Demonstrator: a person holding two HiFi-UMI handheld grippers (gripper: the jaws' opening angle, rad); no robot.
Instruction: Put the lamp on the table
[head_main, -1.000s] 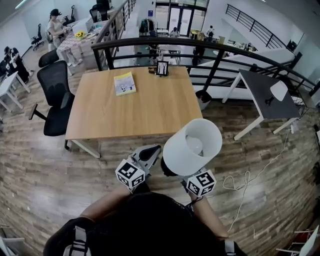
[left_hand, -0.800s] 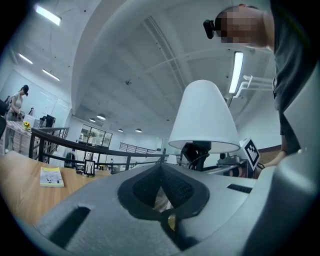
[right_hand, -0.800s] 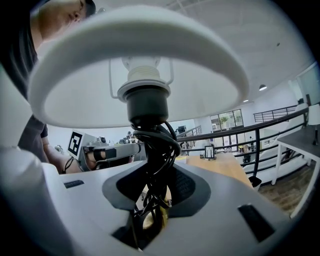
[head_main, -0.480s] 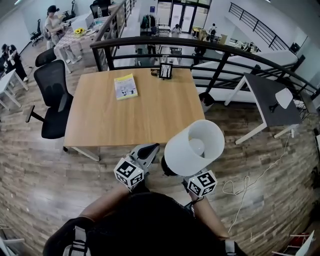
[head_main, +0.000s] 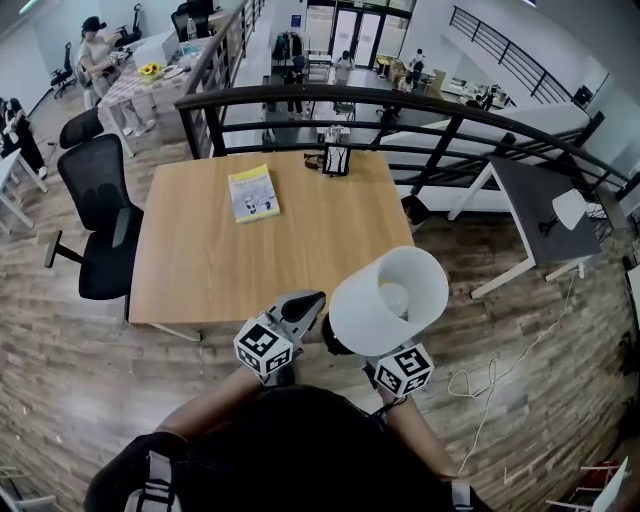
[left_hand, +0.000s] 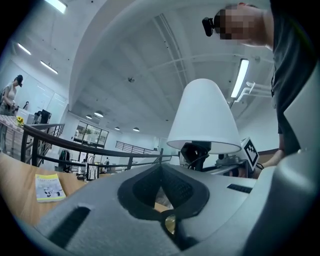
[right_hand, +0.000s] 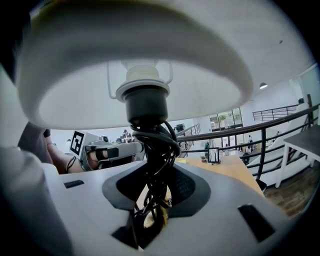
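Observation:
The lamp (head_main: 390, 298) has a white cone shade and a dark stem with its black cord wound round it. My right gripper (right_hand: 152, 192) is shut on that stem and cord and holds the lamp upright; its marker cube (head_main: 403, 368) shows below the shade. The shade overlaps the near right corner of the wooden table (head_main: 230, 250). My left gripper (head_main: 308, 302) floats just left of the lamp, jaws together and empty. In the left gripper view the shade (left_hand: 204, 117) stands to the right, beyond the left gripper (left_hand: 161, 167).
A yellow booklet (head_main: 253, 193) and a small black frame (head_main: 336, 160) lie on the table's far side. A black office chair (head_main: 95, 215) stands at its left. A dark railing (head_main: 400, 100) runs behind. A grey table (head_main: 540, 205) is to the right, a white cable (head_main: 480, 385) on the floor.
Both grippers and the lamp have come closer to the table; its near edge now lies right before the jaws and the shade covers its corner. The grips are unchanged.

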